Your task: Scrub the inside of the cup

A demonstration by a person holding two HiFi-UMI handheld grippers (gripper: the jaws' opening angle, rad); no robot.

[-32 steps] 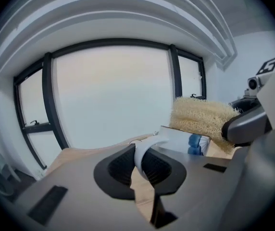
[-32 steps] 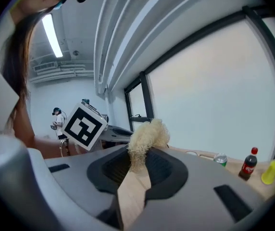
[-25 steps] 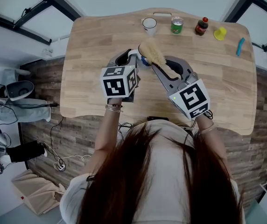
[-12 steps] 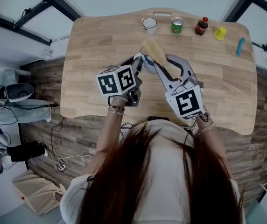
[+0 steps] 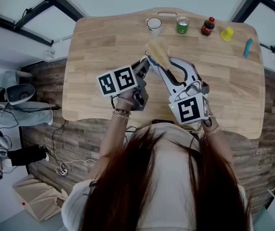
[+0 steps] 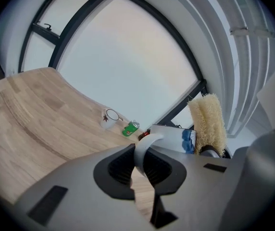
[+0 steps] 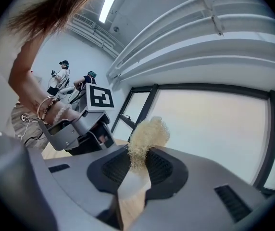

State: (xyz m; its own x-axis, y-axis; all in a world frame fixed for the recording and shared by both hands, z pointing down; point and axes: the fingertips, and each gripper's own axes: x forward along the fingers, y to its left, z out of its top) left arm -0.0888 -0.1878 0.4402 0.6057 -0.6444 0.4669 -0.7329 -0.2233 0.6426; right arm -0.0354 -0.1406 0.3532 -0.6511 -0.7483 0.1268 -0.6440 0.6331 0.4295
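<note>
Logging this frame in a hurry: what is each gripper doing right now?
Left gripper: shut on the cup, by its handle.
Right gripper: shut on the brush, by its handle.

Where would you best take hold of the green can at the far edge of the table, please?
Grip the green can around its side wall, mid-height, coming level from the person's side. It stands upright and round, with gaps to the mug and the bottle beside it, so fingers should fit either side.
</note>
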